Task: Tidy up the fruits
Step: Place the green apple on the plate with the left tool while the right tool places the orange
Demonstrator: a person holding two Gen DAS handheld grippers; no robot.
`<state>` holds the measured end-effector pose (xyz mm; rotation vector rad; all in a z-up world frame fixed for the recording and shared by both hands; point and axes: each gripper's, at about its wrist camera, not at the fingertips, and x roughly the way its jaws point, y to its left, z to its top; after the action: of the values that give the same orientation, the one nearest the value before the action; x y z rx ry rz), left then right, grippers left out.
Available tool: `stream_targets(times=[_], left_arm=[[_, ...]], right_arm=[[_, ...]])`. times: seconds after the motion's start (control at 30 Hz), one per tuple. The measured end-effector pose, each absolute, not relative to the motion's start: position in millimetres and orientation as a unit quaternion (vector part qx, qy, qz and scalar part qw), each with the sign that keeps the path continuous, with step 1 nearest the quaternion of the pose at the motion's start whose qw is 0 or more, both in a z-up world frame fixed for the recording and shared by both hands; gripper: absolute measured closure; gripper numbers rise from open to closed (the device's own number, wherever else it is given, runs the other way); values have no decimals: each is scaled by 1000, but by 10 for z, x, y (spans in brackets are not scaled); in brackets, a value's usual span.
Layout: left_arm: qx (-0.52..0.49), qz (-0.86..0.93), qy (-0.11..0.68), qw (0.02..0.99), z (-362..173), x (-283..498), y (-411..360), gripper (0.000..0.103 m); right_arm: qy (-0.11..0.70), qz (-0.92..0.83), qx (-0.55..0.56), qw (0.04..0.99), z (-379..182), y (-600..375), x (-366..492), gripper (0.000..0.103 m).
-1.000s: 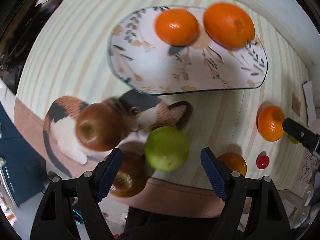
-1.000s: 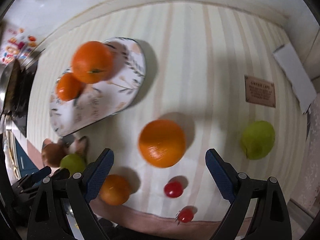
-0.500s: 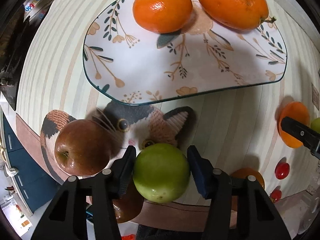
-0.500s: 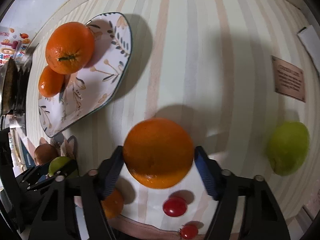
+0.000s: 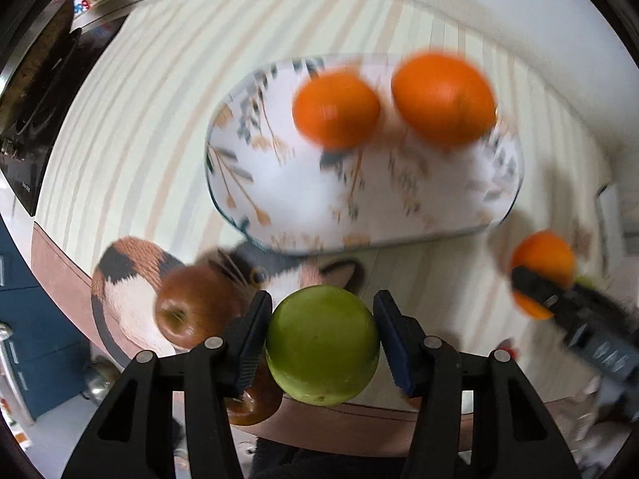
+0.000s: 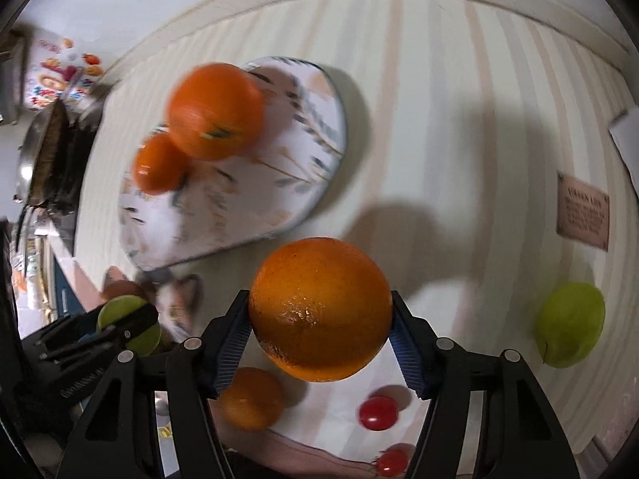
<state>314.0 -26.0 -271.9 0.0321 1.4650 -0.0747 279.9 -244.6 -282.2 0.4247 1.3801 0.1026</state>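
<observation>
While both grippers grip fruit, left gripper (image 5: 321, 333) clamps green apple (image 5: 322, 345), right gripper (image 6: 320, 335) clamps orange (image 6: 319, 309); plate (image 5: 279, 199) lies ahead of both, nearer left.

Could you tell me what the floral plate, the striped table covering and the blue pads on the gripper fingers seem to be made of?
Floral plate: probably glazed ceramic or melamine; smooth white surface with a printed pattern and a thin dark rim, too blurred to decide.
Striped table covering: looks like woven cloth, matte, with a sewn label.
Blue pads: likely rubber or soft plastic, with fine ribbing, mounted on black, seemingly hard plastic fingers.
</observation>
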Motion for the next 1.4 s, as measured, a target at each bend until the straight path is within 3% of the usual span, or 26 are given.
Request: stream_targets(times=[0.17, 0.53, 0.97, 1.07, 1.13, 1.17, 1.23, 1.3, 1.37, 1.4], left_arm=[[-12, -17, 656, 754, -2456, 3542, -37, 53], [-11, 24, 685, 728, -2760, 4387, 313, 53], [34, 6, 688, 724, -2801, 4518, 72, 54], [32, 9, 684, 728, -2740, 4469, 80, 54], [31, 12, 677, 735, -2683, 4372, 66, 54], [29, 13, 674, 738, -2652, 4333, 81, 53], [25, 16, 663, 748, -2517, 4183, 162, 50], [13, 13, 655, 756, -2441, 4034, 217, 32], [3, 12, 649, 761, -2396, 3894, 225, 21], [-7, 12, 644, 765, -2349, 3782, 255, 21]], right_arm=[[626, 82, 190, 752, -2735, -2162, 3040, 35], [644, 112, 184, 734, -3007, -1527, 3562, 35], [660, 105, 191, 719, -3219, -1369, 3752, 33], [661, 101, 190, 719, -3158, -1438, 3733, 27], [663, 105, 196, 715, -3102, -1469, 3704, 12], [663, 104, 194, 716, -3079, -1477, 3689, 12], [659, 98, 177, 725, -2966, -1530, 3617, 12], [654, 88, 159, 734, -2870, -1565, 3553, 9], [646, 84, 148, 744, -2756, -1608, 3493, 8], [641, 76, 132, 753, -2676, -1628, 3453, 8]])
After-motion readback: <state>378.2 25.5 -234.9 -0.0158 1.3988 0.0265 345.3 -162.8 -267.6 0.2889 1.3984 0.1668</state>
